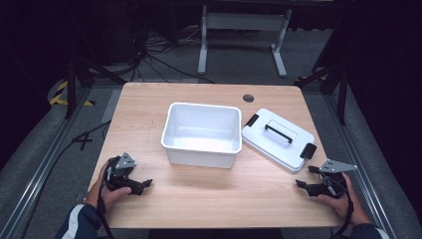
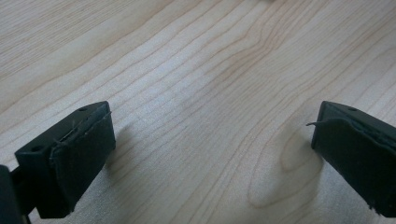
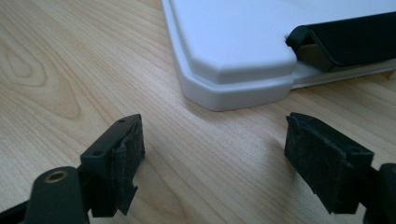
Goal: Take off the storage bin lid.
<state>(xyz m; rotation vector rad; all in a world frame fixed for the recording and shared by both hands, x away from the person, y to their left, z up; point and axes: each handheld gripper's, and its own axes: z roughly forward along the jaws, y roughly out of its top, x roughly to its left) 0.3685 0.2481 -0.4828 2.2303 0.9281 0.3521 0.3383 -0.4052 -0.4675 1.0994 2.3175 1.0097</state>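
Observation:
An open white plastic bin (image 1: 201, 133) stands in the middle of the wooden table (image 1: 149, 104). Its white lid (image 1: 277, 139), with a black handle and black side latches, lies flat on the table just right of the bin. A corner of that lid (image 3: 233, 60) and one black latch (image 3: 345, 44) lie just beyond my right gripper (image 3: 212, 154), which is open and empty. In the high view my right gripper (image 1: 303, 185) rests near the table's front right. My left gripper (image 1: 144, 185) sits at the front left, open (image 2: 210, 140) over bare wood.
A round cable hole (image 1: 248, 98) sits near the table's far edge. Beyond the table stand a white desk frame (image 1: 244, 35) and loose cables on the grey floor. Metal rails run along both sides of the table.

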